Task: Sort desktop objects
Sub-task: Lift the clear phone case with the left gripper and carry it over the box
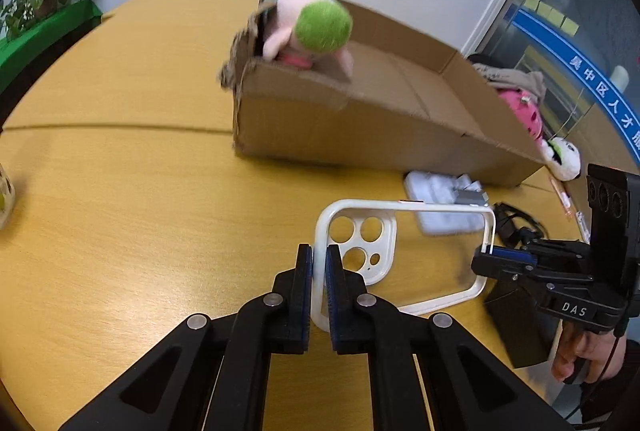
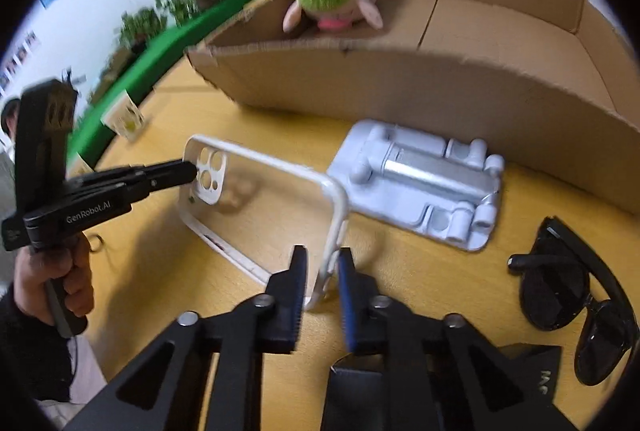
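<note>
A clear phone case [image 1: 400, 208] with a white rim and white camera plate hangs tilted over the yellow table [image 1: 120, 191], held at both ends. My left gripper [image 1: 319, 251] is shut on the rim beside the camera cut-outs. The right gripper [image 1: 490, 257], held by a hand at the far right, clamps the opposite end. In the right wrist view the phone case [image 2: 218, 191] stretches away from my right gripper [image 2: 322, 255], whose pads close on the near rim. Across from it, the left gripper [image 2: 192, 169] pinches the camera end.
An open cardboard box [image 1: 340, 127] stands behind, with a green, pink and blue plush toy [image 1: 316, 19] in its corner. A white moulded tray [image 2: 420, 183] and black sunglasses [image 2: 568, 291] lie right of the case. More plush toys [image 1: 524, 111] sit behind the box.
</note>
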{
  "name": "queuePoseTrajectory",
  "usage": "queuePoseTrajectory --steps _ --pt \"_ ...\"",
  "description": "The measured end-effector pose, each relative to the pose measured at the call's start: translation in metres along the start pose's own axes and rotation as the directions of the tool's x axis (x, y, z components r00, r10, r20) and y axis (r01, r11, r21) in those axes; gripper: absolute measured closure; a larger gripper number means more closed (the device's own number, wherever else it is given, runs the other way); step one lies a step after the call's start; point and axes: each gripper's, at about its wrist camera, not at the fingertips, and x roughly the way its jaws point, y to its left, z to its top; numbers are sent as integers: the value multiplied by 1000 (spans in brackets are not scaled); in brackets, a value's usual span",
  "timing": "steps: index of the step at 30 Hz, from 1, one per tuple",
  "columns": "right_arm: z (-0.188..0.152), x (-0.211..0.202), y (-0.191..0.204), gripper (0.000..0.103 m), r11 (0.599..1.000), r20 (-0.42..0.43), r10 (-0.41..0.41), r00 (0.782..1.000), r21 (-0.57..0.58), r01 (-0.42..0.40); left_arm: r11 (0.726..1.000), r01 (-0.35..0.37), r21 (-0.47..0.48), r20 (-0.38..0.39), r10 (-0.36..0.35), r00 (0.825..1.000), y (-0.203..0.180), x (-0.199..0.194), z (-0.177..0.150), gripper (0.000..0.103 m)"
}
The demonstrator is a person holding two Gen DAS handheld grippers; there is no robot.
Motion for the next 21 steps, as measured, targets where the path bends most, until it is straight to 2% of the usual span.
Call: queuePoseTrajectory --steps 7,11,19,21 --pt "16 -41 3 91 1000 146 21 989 -22 -18 999 19 32 99 -22 995 -20 -35 20 98" --pt "29 -64 -1 91 999 218 26 976 -27 -21 996 9 86 160 -23 987 -40 -51 41 98" --pt "64 -121 -19 92 999 368 1 930 -41 15 989 44 144 245 -79 966 -75 -63 90 98" --pt "74 -137 -24 92 999 410 -8 912 -45 29 984 54 168 274 -99 956 -86 -68 108 98"
